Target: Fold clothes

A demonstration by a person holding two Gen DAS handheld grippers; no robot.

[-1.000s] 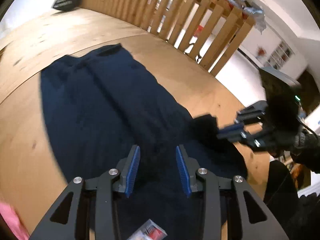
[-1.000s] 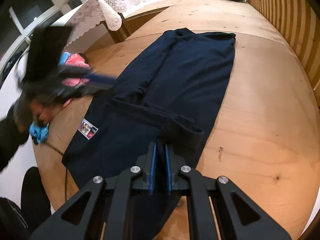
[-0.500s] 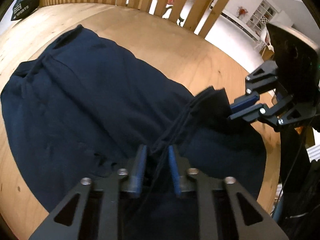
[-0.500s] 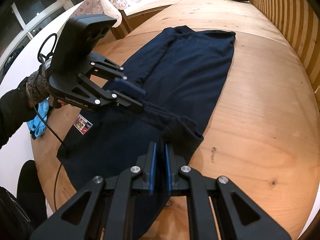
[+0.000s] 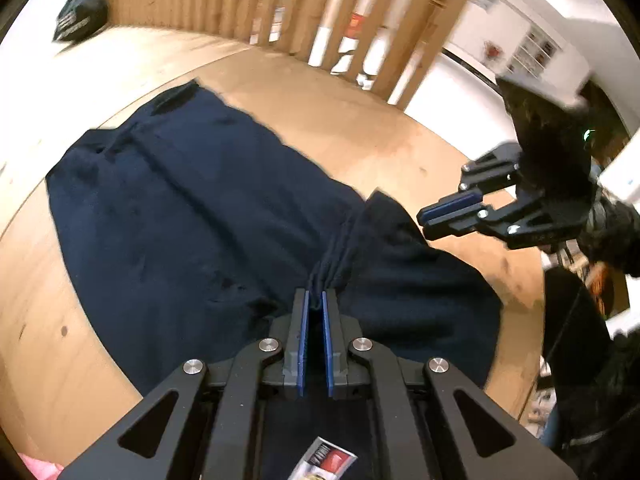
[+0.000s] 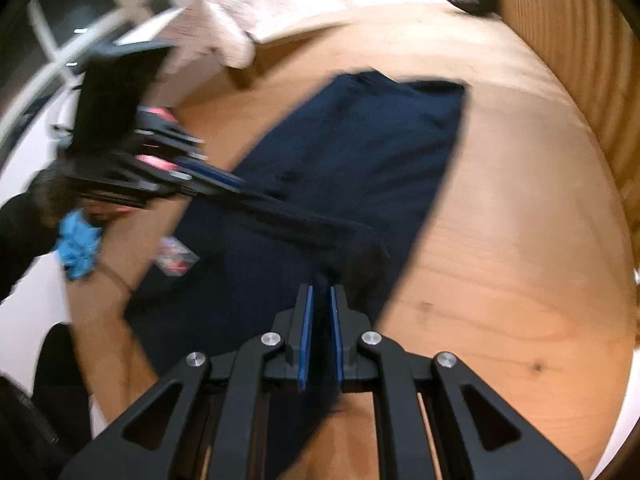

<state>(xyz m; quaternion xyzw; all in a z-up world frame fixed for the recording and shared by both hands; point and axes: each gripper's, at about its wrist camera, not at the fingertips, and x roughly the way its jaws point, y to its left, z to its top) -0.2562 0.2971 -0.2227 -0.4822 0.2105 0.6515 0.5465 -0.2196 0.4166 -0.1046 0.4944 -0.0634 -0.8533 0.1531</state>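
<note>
Left hand-held gripper (image 5: 315, 300) newly clamped on navy garment (image 5: 180, 208); lengthwise away

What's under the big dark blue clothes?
The wooden table lies under the dark blue garment, showing all around its edges. Anything between cloth and wood is covered, so I cannot tell.

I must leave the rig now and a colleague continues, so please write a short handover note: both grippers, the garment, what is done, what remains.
Left gripper: jaws shut on a bunched pinch of the navy garment.
Right gripper: jaws shut on the same near end, further along; a taut ridge of cloth runs between the two.
Garment: spread lengthwise on the wooden table, far end flat.
Done: near end gripped at two points and raised.
Left: probably carry it over to the far end, lay it flat, release.
</note>
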